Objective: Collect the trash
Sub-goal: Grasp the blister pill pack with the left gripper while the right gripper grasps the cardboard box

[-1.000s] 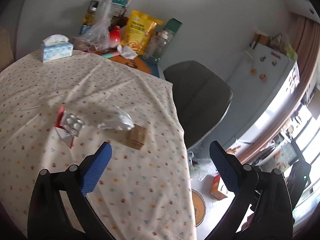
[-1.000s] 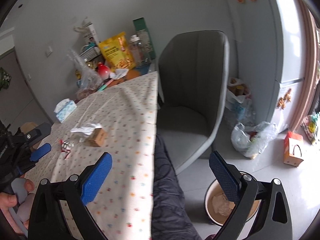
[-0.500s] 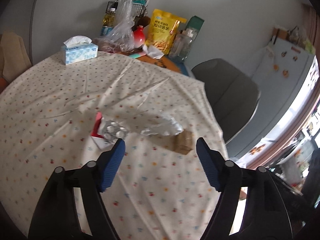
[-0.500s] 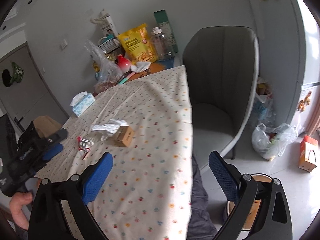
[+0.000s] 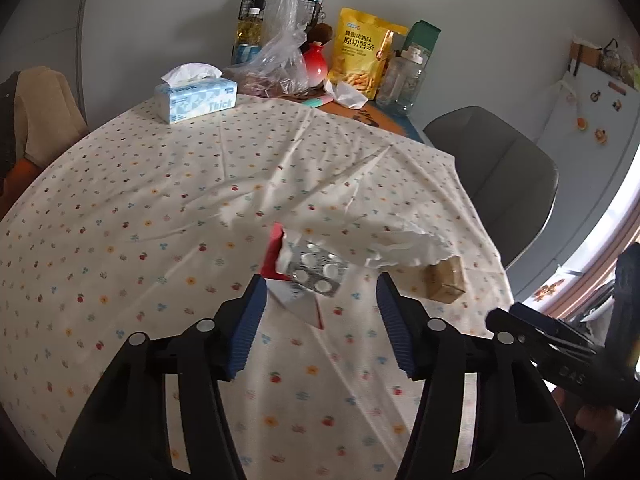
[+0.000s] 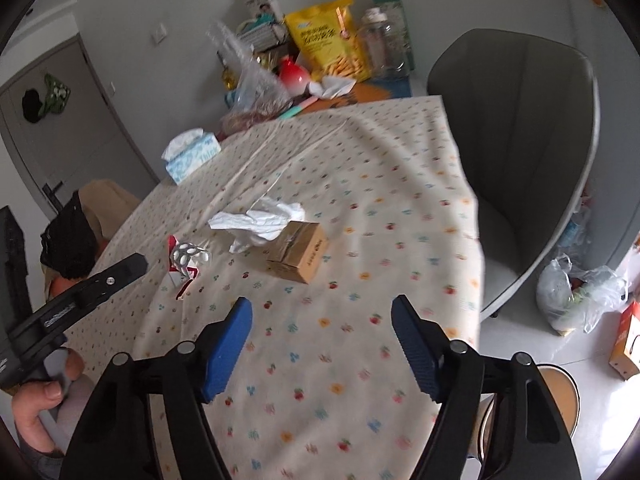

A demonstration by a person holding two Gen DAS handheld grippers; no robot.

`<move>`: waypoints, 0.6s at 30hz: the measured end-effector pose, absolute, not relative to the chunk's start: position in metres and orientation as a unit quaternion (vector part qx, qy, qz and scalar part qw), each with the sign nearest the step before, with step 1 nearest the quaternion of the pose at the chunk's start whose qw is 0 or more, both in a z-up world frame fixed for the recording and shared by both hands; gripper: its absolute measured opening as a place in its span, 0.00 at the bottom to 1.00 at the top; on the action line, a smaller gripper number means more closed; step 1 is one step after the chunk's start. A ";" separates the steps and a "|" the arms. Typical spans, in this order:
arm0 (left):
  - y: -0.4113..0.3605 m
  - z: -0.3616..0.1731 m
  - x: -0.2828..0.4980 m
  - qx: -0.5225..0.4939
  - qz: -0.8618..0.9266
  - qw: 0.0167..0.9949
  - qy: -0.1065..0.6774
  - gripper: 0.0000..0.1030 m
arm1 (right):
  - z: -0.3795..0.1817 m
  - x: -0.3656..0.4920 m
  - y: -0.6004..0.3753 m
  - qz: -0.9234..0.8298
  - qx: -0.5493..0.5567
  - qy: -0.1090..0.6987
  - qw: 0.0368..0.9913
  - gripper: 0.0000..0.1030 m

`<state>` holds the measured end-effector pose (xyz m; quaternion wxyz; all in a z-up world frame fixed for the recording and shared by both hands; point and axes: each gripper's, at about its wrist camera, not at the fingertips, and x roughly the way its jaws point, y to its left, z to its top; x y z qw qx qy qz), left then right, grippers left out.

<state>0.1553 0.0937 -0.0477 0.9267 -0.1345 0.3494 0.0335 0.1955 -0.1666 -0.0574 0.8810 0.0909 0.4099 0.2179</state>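
Observation:
A silver pill blister (image 5: 318, 270) lies on a red-and-white wrapper (image 5: 276, 256) on the dotted tablecloth, with a crumpled white tissue (image 5: 404, 248) and a small brown cardboard box (image 5: 444, 280) to its right. My left gripper (image 5: 322, 300) is open and empty, just short of the blister. In the right wrist view the blister (image 6: 188, 256), tissue (image 6: 260, 222) and box (image 6: 298, 252) lie ahead of my right gripper (image 6: 322, 320), which is open and empty above the cloth. A bin (image 6: 560, 394) stands on the floor at lower right.
A tissue box (image 5: 196, 96), a plastic bag (image 5: 280, 52), a yellow snack pouch (image 5: 360, 56) and a jar (image 5: 402, 80) crowd the table's far side. A grey chair (image 6: 520, 152) stands at the table's right edge. Bags (image 6: 576, 296) lie on the floor.
Both grippers have swung toward the table and moved closer to the trash. The left gripper now frames the blister, and its jaws are narrower than one second ago.

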 end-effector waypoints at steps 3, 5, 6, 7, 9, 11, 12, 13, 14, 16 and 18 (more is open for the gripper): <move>0.098 -0.051 0.158 -0.131 0.033 0.926 0.351 0.47 | -0.064 0.207 -0.151 0.220 0.077 0.417 0.878 0.68; 0.099 -0.053 0.160 -0.123 0.032 0.927 0.353 0.47 | -0.068 0.214 -0.141 0.223 0.071 0.423 0.875 0.68; 0.099 -0.054 0.161 -0.117 0.032 0.927 0.355 0.47 | -0.071 0.219 -0.135 0.224 0.069 0.426 0.874 0.67; 0.099 -0.054 0.163 -0.114 0.031 0.927 0.356 0.47 | -0.072 0.222 -0.131 0.224 0.067 0.429 0.873 0.67; 0.099 -0.054 0.167 -0.109 0.030 0.927 0.358 0.47 | -0.076 0.228 -0.124 0.224 0.065 0.432 0.871 0.65; 0.099 -0.054 0.174 -0.104 0.030 0.926 0.361 0.47 | -0.077 0.235 -0.117 0.227 0.067 0.434 0.869 0.64; 0.097 -0.054 0.177 -0.098 0.032 0.926 0.362 0.47 | -0.078 0.238 -0.115 0.229 0.067 0.433 0.869 0.62; 0.093 -0.052 0.181 -0.086 0.031 0.927 0.364 0.47 | -0.079 0.241 -0.111 0.235 0.067 0.433 0.868 0.54; 0.090 -0.051 0.185 -0.078 0.027 0.928 0.365 0.47 | -0.081 0.244 -0.109 0.239 0.066 0.436 0.865 0.36; 0.083 -0.050 0.191 -0.065 0.018 0.927 0.369 0.47 | -0.084 0.249 -0.108 0.241 0.066 0.444 0.860 0.36; 0.074 -0.053 0.200 -0.044 0.016 0.924 0.379 0.47 | -0.083 0.249 -0.109 0.239 0.064 0.441 0.863 0.34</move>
